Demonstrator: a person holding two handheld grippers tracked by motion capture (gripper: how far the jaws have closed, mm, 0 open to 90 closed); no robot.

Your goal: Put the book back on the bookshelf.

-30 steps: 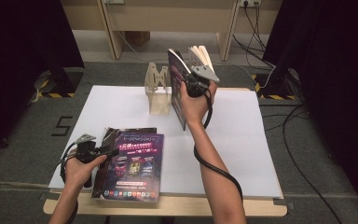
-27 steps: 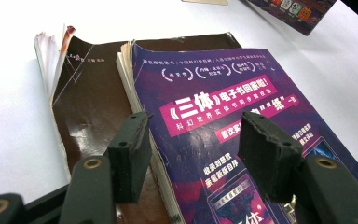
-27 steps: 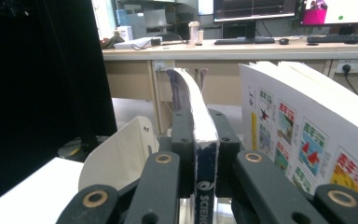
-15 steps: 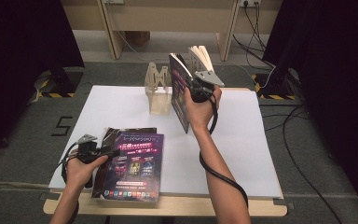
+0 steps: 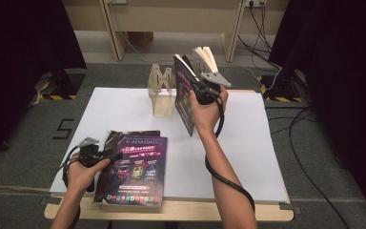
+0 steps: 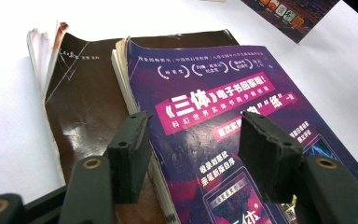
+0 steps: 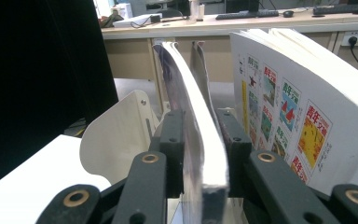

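A purple paperback (image 5: pixel 185 98) stands upright on the white table top, to the right of a pale wooden rack (image 5: pixel 162 93). My right gripper (image 5: pixel 196 89) is on its spine edge. Its jaws have just been opening, and in the right gripper view both pads still touch the covers of the paperback (image 7: pixel 196 116) on either side of my right gripper (image 7: pixel 200 154). My left gripper (image 5: pixel 110 155) is open at the front left. In the left gripper view my left gripper (image 6: pixel 200 154) hovers over a second purple book (image 6: pixel 214 102), which lies on a brown book (image 6: pixel 84 107).
A thick white-covered book (image 7: pixel 284 107) with coloured pictures stands just right of the held one. The rack's rounded side plate (image 7: pixel 116 135) is on its left. The white table top (image 5: pixel 257 143) ends at a wooden front edge. Desks and cables lie beyond.
My right hand and the upright book have shifted slightly to the right. The left hand and the stacked books have not moved.
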